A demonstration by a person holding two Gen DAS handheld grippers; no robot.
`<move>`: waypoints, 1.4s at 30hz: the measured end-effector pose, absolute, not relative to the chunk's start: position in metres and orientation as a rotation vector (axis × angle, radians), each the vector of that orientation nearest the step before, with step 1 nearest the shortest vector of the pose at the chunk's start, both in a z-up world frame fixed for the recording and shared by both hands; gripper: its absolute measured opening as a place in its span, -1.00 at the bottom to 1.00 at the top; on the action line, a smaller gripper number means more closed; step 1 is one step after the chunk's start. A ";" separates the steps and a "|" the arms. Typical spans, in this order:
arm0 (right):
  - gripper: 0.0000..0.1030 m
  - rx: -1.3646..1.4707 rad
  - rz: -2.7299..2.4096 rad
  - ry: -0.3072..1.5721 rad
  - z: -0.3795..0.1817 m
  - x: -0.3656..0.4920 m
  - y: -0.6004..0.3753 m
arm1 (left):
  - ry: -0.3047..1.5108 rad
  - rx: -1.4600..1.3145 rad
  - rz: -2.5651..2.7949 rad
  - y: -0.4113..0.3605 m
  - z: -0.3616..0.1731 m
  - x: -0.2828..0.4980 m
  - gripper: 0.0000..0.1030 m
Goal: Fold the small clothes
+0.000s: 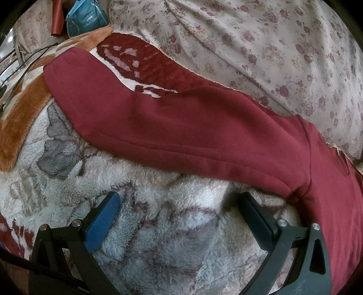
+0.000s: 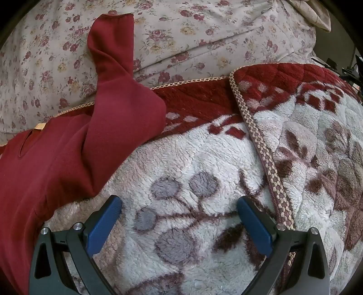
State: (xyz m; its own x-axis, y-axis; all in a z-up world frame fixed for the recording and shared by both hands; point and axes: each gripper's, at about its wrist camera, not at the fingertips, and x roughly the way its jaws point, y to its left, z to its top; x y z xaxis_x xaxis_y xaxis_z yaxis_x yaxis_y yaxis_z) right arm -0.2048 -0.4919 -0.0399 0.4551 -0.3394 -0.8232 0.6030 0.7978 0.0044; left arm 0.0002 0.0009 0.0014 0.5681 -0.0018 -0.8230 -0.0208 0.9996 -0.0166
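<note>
A dark red long-sleeved top (image 1: 181, 127) lies on a fleecy patterned blanket (image 1: 158, 227). In the left wrist view one sleeve stretches flat from the body at the right out to the upper left. My left gripper (image 1: 179, 199) is open and empty just below that sleeve. In the right wrist view the top (image 2: 56, 163) fills the left side, and its other sleeve (image 2: 113, 68) runs up, twisted, onto the floral sheet. My right gripper (image 2: 179, 202) is open and empty over the blanket, to the right of the top.
A floral sheet (image 1: 272, 45) lies behind the blanket. A folded-over blanket edge with braided trim (image 2: 256, 140) runs down the right. A blue bag (image 1: 86, 18) and cables (image 1: 22, 61) sit at the far left.
</note>
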 end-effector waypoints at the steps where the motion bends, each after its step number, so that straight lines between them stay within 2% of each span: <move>1: 1.00 0.318 -0.592 0.930 -0.040 -0.205 -0.492 | 0.975 -0.025 0.011 0.001 0.002 0.000 1.00; 6: 1.00 0.338 -0.572 0.971 -0.037 -0.206 -0.493 | 1.014 -0.031 0.041 0.000 0.010 -0.003 1.00; 11: 1.00 0.420 -0.503 0.999 -0.021 -0.234 -0.478 | 0.912 0.024 -0.010 -0.018 0.039 -0.035 1.00; 15: 1.00 0.510 -0.440 0.975 0.006 -0.273 -0.453 | 0.854 0.056 -0.052 -0.031 0.058 -0.057 1.00; 22: 1.00 0.455 -0.246 0.959 0.061 -0.302 -0.375 | 0.849 0.041 -0.120 -0.041 0.074 -0.072 1.00; 31: 1.00 0.355 -0.036 0.913 0.093 -0.251 -0.285 | 0.823 0.049 -0.137 -0.047 0.081 -0.083 1.00; 42: 1.00 0.225 -0.144 0.849 0.065 -0.166 -0.250 | 0.821 0.070 -0.155 -0.058 0.074 -0.076 1.00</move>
State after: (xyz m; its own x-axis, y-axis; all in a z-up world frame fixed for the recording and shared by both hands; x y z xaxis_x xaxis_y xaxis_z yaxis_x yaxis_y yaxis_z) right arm -0.1658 -0.2501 0.0645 0.6528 -0.0363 -0.7567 0.2154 0.9665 0.1394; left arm -0.0763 -0.0584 0.0738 0.6707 -0.1105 -0.7335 0.1649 0.9863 0.0022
